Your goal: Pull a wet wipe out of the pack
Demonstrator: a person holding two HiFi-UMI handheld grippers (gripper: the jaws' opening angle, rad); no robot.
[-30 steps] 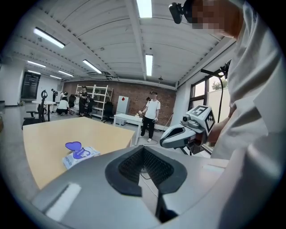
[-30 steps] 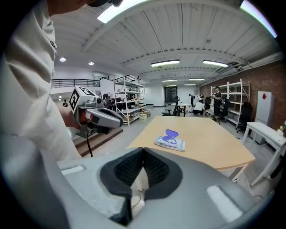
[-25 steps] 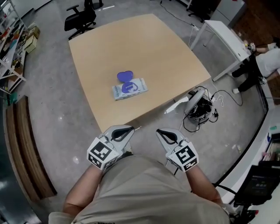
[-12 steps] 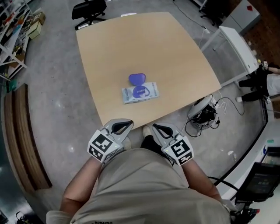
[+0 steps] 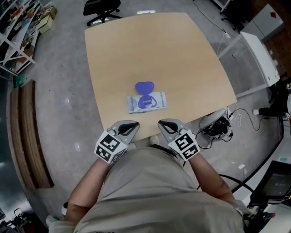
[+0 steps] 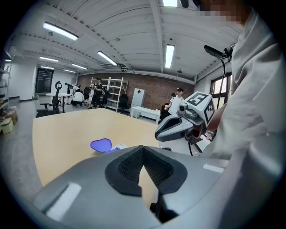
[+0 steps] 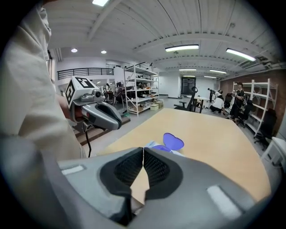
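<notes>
We hold both grippers low and close to our body at the near edge of the light wooden table (image 5: pixel 136 45), and neither one touches anything. The left gripper (image 5: pixel 134 124) has its jaws pressed together, the dark ribbed pads meeting in a thin line with nothing between them. The right gripper (image 5: pixel 160 123) is the same, with its pads closed against each other and empty. The two tips point toward the table and sit side by side, a small gap apart, just over its near edge. The pack of wet wipes (image 5: pixel 146 102) lies flat on the table ahead of us, a little beyond the gripper tips and roughly in line with the gap between them, well clear of both. Its purple heart-shaped lid (image 5: pixel 145 87) is flipped open and lies on the far side of the pack. We cannot tell whether a wipe is poking out of the opening. From the left gripper view the pack shows just past the top of the closed jaws, with the right gripper off to the right of it. A black office chair (image 5: pixel 102 7) stands beyond the far edge of the table, and a tangle of cables (image 5: pixel 218 127) lies on the grey floor to our right.
</notes>
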